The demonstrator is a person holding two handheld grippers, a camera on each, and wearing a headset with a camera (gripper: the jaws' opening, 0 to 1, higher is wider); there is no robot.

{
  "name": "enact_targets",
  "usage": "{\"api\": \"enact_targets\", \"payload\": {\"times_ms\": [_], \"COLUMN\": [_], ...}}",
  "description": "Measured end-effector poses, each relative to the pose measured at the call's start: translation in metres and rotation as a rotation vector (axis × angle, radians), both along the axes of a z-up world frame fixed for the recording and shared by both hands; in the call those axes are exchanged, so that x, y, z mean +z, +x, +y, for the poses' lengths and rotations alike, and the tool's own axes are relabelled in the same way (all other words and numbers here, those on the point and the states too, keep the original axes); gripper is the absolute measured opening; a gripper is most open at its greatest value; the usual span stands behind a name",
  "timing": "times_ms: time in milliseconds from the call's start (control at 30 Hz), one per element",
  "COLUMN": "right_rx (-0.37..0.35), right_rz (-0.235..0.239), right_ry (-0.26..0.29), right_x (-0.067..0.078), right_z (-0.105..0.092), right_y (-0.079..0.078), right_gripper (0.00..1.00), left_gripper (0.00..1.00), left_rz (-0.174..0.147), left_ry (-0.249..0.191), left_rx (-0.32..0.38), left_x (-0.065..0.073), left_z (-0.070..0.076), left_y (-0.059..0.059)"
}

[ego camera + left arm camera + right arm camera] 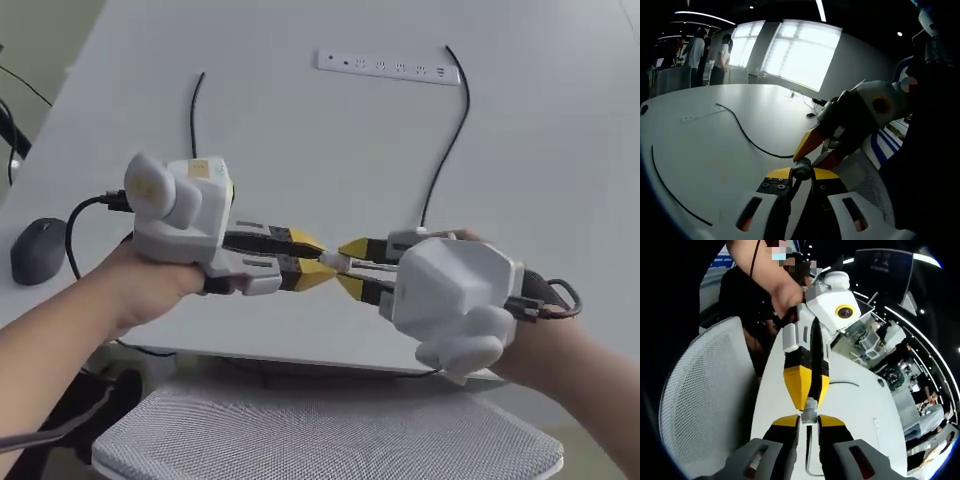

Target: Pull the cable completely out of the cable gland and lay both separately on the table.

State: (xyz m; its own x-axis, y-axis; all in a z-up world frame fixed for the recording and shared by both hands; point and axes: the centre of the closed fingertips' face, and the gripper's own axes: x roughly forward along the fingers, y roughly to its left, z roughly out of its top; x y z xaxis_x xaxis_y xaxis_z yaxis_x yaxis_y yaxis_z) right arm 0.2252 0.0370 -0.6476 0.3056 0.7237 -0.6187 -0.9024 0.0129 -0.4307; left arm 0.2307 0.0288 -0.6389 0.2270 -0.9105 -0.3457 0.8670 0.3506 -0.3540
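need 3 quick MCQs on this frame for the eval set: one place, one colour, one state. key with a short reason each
1. The power strip lies:
A) at the near edge of the table
B) mid-table, right under the grippers
C) at the far side of the table

2. The fingertips of both grippers are:
A) yellow
B) red
C) green

3. The cable gland is:
A) lying flat on the table
B) held in the air between the left gripper and the right gripper
C) resting on the power strip

Key:
1 C: in the head view it sits far across the table, beyond the grippers.
2 A: all three views show yellow tips.
3 B: both grippers meet tip to tip on it, clear of the tabletop.
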Motion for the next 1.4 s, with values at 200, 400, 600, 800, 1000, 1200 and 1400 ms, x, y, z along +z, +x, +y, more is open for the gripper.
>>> {"api": "enact_targets", "payload": {"times_ms": [200, 400, 600, 800, 1000, 1200, 1400], "right_rx": [-0.15, -0.345, -0.309, -0.32, -0.298, -0.265, -0.255], "right_rz": [0.184, 0.394, 0.291, 0.262, 0.199, 0.175, 0.14], "right_ry": [0.132, 0.25, 0.148, 0.132, 0.098, 0.073, 0.05], "right_x": [0.017, 0.021, 0.01, 0.004, 0.003, 0.003, 0.004], "right_z": [-0.007, -0.031, -0.036, -0.03, -0.026, -0.021, -0.02], "right_y": [0.011, 0.027, 0.021, 0.017, 0.02, 0.019, 0.022], "right_gripper": [0.16, 0.2, 0.17, 0.13, 0.06, 0.06, 0.01], "left_gripper": [0.15, 0.15, 0.15, 0.15, 0.15, 0.15, 0.15], "left_rz": [-0.04, -0.142, -0.151, -0.143, -0.12, -0.12, -0.119], "left_ry": [0.007, 0.023, 0.031, 0.027, 0.027, 0.026, 0.018], "left_rx": [-0.007, -0.019, -0.023, -0.017, -0.017, -0.02, -0.009], "left_x": [0.003, 0.008, 0.01, 0.013, 0.01, 0.009, 0.011], "left_z": [-0.002, -0.002, -0.002, -0.002, -0.002, -0.003, -0.004], "left_y": [0.005, 0.008, 0.006, 0.007, 0.007, 0.008, 0.013]}}
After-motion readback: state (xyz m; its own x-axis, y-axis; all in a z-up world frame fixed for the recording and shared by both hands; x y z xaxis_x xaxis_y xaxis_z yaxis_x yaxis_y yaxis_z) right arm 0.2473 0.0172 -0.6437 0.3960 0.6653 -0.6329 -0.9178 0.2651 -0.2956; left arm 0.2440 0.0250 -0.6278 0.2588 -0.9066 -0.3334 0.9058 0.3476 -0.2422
